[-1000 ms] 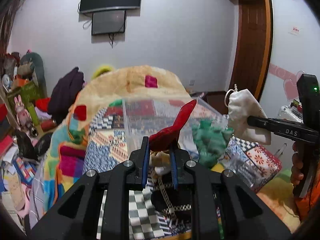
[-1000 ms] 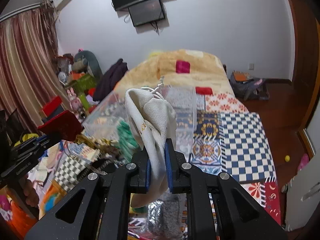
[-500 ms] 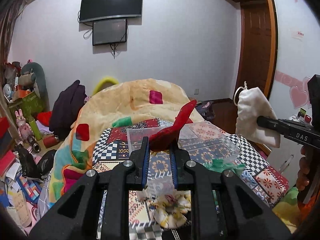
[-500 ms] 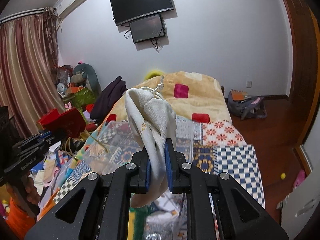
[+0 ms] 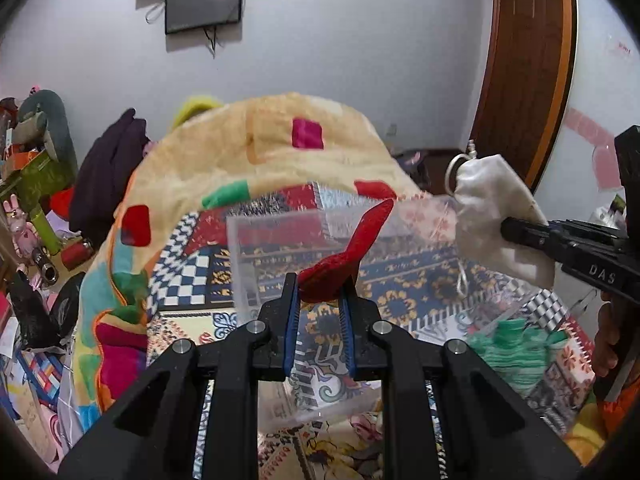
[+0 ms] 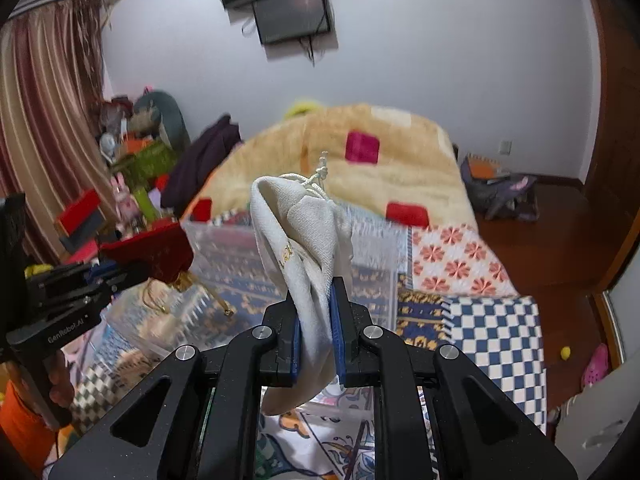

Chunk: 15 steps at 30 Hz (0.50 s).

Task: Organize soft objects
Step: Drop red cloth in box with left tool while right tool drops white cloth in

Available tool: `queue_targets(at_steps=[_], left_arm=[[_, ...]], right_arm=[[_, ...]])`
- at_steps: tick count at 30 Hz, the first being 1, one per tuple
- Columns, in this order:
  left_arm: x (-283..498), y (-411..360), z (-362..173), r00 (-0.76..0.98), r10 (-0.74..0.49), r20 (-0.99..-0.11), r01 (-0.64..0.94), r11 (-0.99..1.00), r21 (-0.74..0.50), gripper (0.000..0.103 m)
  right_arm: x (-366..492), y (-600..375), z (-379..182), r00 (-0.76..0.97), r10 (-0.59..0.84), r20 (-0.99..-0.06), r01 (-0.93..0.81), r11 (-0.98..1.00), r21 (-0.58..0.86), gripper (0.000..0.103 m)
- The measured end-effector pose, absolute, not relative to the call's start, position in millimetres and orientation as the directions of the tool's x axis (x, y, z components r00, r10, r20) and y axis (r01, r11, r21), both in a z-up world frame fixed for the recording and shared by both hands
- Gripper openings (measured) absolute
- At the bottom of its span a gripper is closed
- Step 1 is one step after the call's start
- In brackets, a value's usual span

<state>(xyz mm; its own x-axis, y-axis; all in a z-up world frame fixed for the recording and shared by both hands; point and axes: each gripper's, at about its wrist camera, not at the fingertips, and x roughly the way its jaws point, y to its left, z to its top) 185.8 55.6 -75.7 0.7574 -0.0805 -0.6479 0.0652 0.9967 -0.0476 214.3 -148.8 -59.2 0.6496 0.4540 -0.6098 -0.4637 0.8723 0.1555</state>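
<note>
My left gripper [image 5: 319, 300] is shut on a red velvet pouch [image 5: 352, 248], held in the air over a clear plastic box [image 5: 280, 248] on the bed. The pouch also shows in the right wrist view [image 6: 154, 250], with gold cords hanging under it. My right gripper [image 6: 317, 312] is shut on a white drawstring bag [image 6: 304, 240], which also shows at the right of the left wrist view [image 5: 492, 208]. A green knitted item [image 5: 516, 352] lies on the bed beside the box, and the box [image 6: 232, 256] shows in the right wrist view too.
The bed has a patchwork cover [image 6: 492, 324] and a beige blanket [image 5: 256, 152] heaped at its far end. Cluttered shelves and toys [image 5: 32, 184] stand left of the bed. A wooden door [image 5: 524, 60] is at the right, and bags [image 6: 496, 192] lie on the floor.
Both grippers have tilted down toward the clear box, each keeping its bag. The box fills more of both views than half a second ago.
</note>
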Motion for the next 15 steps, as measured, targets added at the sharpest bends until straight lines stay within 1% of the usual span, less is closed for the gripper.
queue_targets(at_steps=[5,10,12,13,14,15], left_arm=[[197,49,-91,0.727,-0.089,-0.681,0.084,0.996,-0.041,0.019],[203,43,-97,0.706,-0.095,-0.702,0.092,0.995,-0.042,0.020],[203,42,-98,0.699,-0.096,-0.709,0.095,0.995,-0.041,0.024],[202,41,-98,0.698,-0.097,-0.709,0.096,0.994,-0.042,0.025],[201,40,-98,0.698,-0.096,-0.709,0.096,0.995,-0.041,0.030],[201,40,-97,0.699,-0.095,-0.709,0.094,0.995,-0.040,0.038]], right_arm=[[224,-136,-80,0.597,0.438,-0.673,-0.476,0.868,0.142,0.012],[224,-132,-82,0.579,0.433,-0.691,-0.491,0.861,0.129,0.013],[224,-130,-82,0.575,0.434,-0.694,-0.494,0.860,0.129,0.013],[224,-131,-81,0.570,0.440,-0.694,-0.498,0.857,0.135,0.016],[223,-132,-80,0.565,0.446,-0.694,-0.500,0.854,0.142,0.021],[224,-131,-80,0.563,0.450,-0.694,-0.501,0.853,0.147,0.024]])
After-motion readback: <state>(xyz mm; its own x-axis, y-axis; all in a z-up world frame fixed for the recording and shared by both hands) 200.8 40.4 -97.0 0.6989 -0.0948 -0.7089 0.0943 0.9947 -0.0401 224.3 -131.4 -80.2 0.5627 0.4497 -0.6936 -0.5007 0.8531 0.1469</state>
